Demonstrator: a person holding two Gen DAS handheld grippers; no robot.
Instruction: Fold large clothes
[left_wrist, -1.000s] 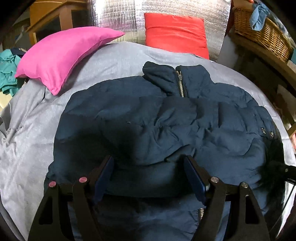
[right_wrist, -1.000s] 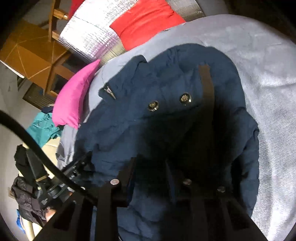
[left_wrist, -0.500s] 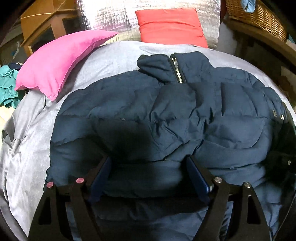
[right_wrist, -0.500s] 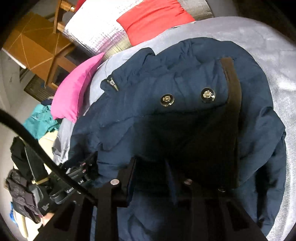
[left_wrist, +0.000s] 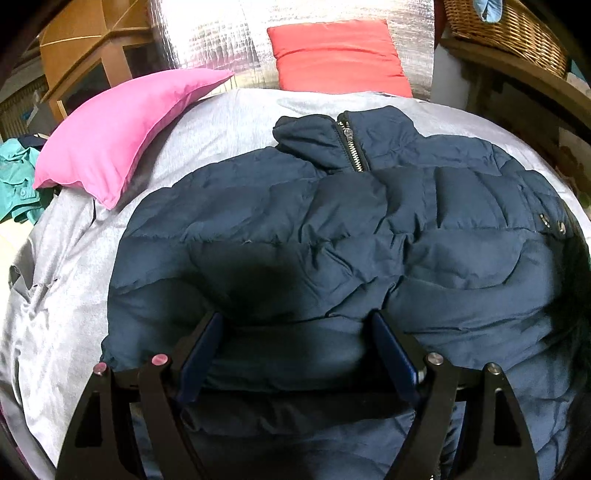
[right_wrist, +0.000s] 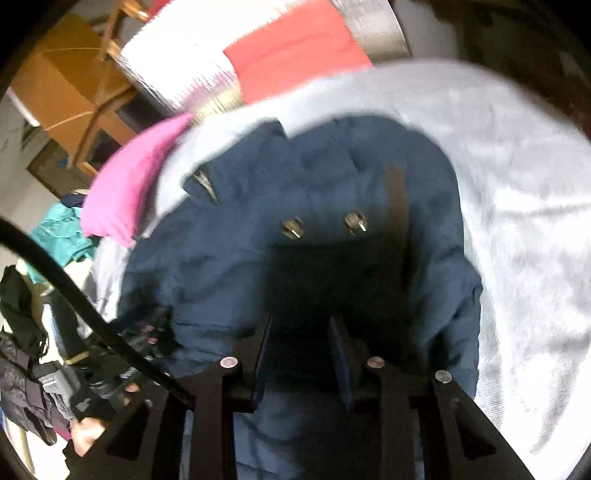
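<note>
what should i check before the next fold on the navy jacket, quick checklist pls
1. Navy jacket lies spread on the grey sheet: ok.
2. Zipper at the collar is done up: ok.
3. Left gripper has fabric between its wide-set jaws: ok; whether the pads press on it: cannot tell.
4. Right gripper has a firm hold on the jacket: cannot tell, the view is blurred and dark.
5. Pink pillow lies clear of the jacket: ok.
6. Snap buttons are fastened: cannot tell.
</note>
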